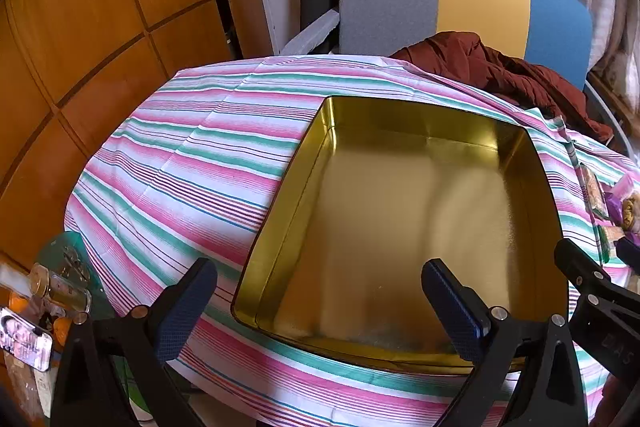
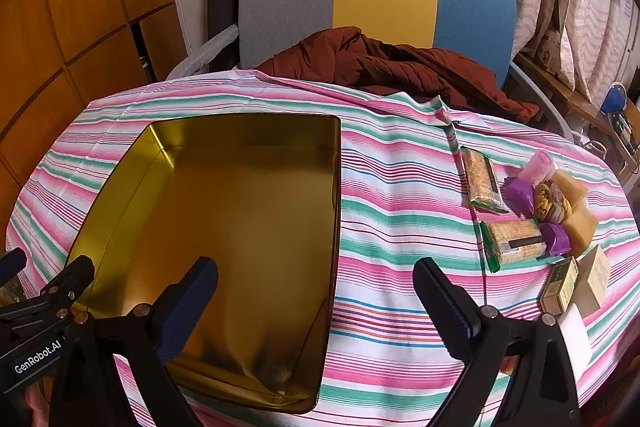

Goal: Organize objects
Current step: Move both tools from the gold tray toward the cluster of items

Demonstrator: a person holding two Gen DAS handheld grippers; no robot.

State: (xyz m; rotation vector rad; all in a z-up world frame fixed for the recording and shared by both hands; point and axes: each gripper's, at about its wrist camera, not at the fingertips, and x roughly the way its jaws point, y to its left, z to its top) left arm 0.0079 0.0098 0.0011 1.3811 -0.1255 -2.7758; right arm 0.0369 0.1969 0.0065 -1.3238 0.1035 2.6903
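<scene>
Left gripper (image 1: pixel 320 295) is held wide apart, nothing gripped, over the glossy gold rectangular tin (image 2: pixel 224 211) on striped cloth (image 2: pixel 400 227). Right gripper (image 2: pixel 316 291) likewise splayed, gripping nothing. Crinkly wrapped snacks (image 2: pixel 516 239) are clustered well right of the tin.

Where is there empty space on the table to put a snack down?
The gold tin is empty inside. Bare striped tablecloth lies between the tin's right wall and the cracker packets, and another wide bare patch lies left of the tin. The right edge is crowded: cracker packets, purple-wrapped sweets and small boxes sit close together.
</scene>
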